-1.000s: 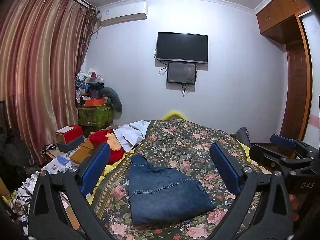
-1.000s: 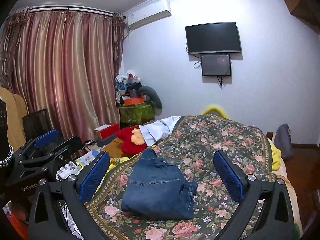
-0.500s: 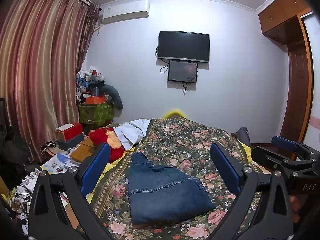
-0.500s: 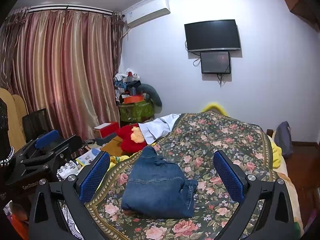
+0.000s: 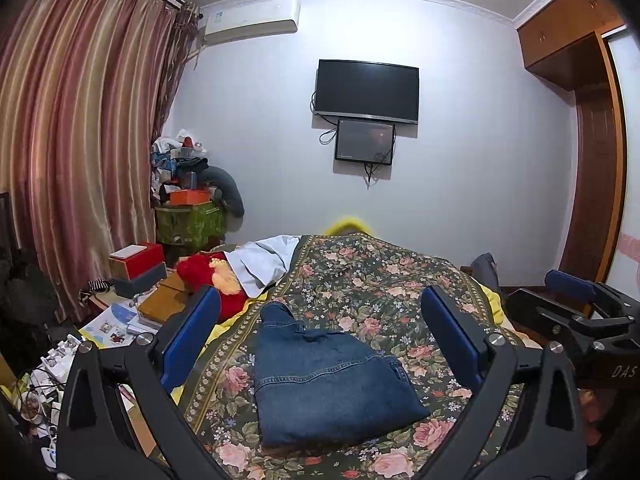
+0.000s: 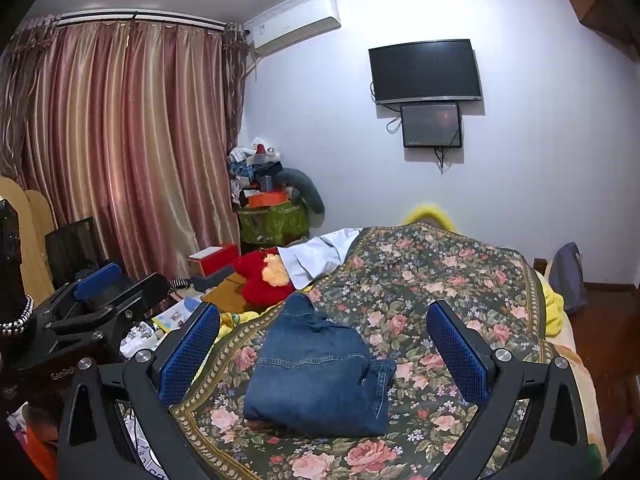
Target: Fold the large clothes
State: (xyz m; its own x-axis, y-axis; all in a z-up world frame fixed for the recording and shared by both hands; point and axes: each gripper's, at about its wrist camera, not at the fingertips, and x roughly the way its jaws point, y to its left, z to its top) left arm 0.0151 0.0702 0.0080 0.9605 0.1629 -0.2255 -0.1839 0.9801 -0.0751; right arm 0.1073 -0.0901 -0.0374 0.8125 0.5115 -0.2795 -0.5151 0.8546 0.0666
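Folded jeans (image 5: 328, 380) lie untouched between each hand-held gripper's (image 5: 320, 336) wide-apart fingers.

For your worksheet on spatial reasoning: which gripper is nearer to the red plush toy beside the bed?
Left. The left gripper hovers on the side where the red plush toy lies; the right gripper is across the folded jeans, farther away.

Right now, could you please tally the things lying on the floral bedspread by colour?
Blue: 1, the folded blue denim garment
White: 1, the crumpled white cloth
Total: 2 on the floral bedspread; both grippers hang open above it, holding nothing.
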